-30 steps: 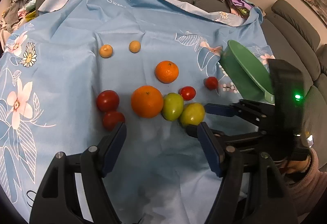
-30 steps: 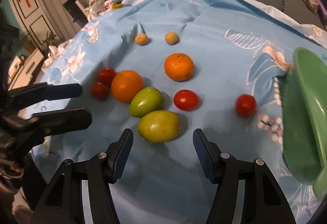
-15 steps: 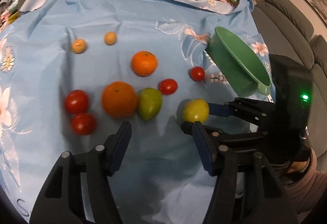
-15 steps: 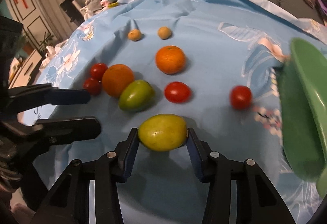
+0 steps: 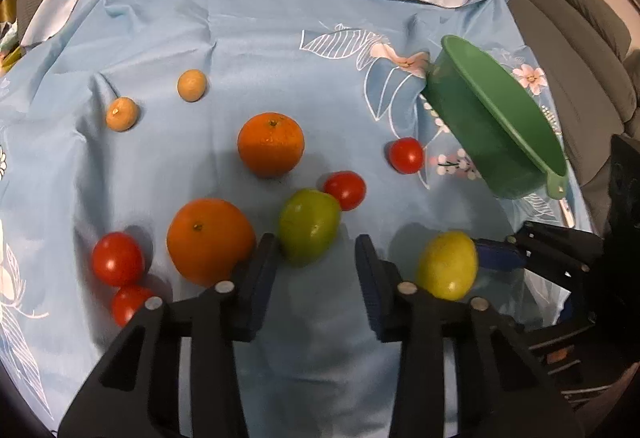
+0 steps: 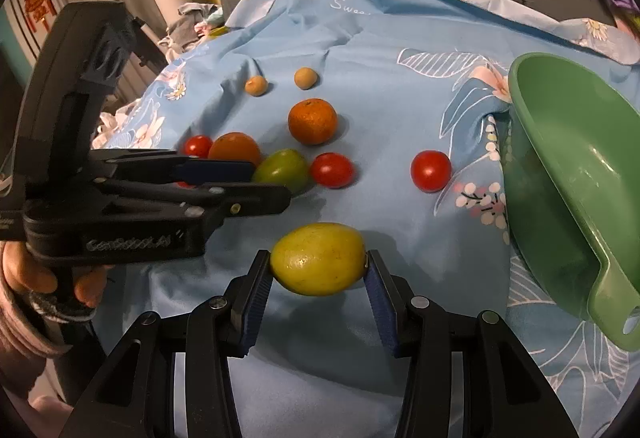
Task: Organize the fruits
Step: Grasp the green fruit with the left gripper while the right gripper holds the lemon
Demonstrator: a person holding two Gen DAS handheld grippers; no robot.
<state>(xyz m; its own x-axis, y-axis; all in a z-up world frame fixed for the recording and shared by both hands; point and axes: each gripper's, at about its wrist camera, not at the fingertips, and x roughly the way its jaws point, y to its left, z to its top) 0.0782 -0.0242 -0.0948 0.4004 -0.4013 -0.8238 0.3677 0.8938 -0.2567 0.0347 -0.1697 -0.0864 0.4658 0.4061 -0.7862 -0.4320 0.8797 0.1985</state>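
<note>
Two claws work: your right claw (image 6: 318,272) grips the smooth yellow-green fruit (image 6: 318,259) end to end above the blue cloth (image 6: 400,86); press gently. Your left claw (image 5: 316,262), closing, brackets the green fruit (image 5: 309,226).

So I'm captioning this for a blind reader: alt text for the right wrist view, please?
The right tongs grip a yellow-green fruit above a blue floral cloth. A green bowl sits at right; the left tongs reach a green fruit among oranges and tomatoes.

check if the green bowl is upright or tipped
Tipped: the green bowl leans on its side on the blue cloth, opening facing sideways, nothing visible inside.
</note>
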